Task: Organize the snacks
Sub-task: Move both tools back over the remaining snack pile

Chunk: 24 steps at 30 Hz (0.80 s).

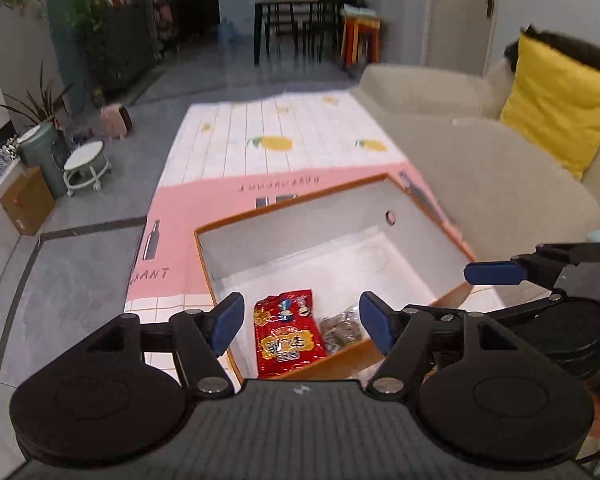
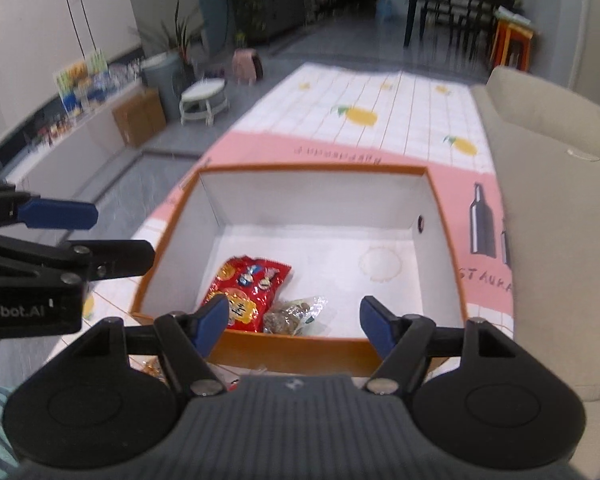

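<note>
Pink-checked desk (image 2: 380,92) carries the box (image 2: 448,216); both hand-held grippers gape empty: left hand-held gripper (image 1: 302,322), right hand-held gripper (image 2: 294,320). Next snack: drop it beside the red packet (image 2: 246,284).

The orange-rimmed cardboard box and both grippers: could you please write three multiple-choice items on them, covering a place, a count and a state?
1. Where does the red foil snack packet lie?
A. On the sofa
B. Inside the orange-rimmed cardboard box
C. On the floor

2. How many packets are in the box?
A. Two
B. Four
C. None

3. How are the left gripper and right gripper?
A. Both shut
B. Both open
C. One holds a packet

Answers: 1 B, it rests on the box's white bottom. 2 A, the red one beside a clear packet of brown snacks. 3 B, fingers spread, nothing between.
</note>
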### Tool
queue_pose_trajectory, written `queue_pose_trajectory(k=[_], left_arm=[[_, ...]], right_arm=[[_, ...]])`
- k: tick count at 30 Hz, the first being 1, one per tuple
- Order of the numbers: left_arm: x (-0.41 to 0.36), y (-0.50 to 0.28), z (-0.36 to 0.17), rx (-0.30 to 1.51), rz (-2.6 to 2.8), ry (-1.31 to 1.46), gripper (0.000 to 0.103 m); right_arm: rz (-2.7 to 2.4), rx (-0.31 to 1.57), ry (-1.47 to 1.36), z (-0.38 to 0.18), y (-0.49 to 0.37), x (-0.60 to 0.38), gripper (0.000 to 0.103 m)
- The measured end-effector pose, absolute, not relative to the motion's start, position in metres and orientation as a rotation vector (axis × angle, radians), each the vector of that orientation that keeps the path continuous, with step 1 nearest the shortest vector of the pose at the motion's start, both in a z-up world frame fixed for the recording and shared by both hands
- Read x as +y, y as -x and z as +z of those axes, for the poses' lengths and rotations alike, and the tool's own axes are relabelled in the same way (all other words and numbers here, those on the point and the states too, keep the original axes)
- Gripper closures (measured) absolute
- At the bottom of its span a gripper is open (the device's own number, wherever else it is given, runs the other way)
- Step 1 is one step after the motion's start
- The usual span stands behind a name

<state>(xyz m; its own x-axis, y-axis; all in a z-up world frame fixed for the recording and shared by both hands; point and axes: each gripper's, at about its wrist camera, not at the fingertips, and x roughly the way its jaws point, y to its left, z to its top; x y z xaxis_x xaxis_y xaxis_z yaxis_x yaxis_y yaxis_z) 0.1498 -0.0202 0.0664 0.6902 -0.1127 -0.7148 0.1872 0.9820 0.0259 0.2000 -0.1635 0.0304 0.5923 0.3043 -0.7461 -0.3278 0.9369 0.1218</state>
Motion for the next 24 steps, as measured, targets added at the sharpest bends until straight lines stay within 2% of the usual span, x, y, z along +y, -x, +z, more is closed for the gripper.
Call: queue_pose_trajectory(k=[9, 24], left_arm=[[-0.02, -0.09, 0.052, 0.7, -0.165, -0.083, 0.022], [-0.017, -0.053, -0.009, 0.84, -0.173, 0.033, 0.022]], right_arm=[[0.279, 0.725, -0.018, 0.035, -0.123, -0.193, 0.033], [0.185, 0.784, -0.059, -0.012, -0.042, -0.217, 0.033]])
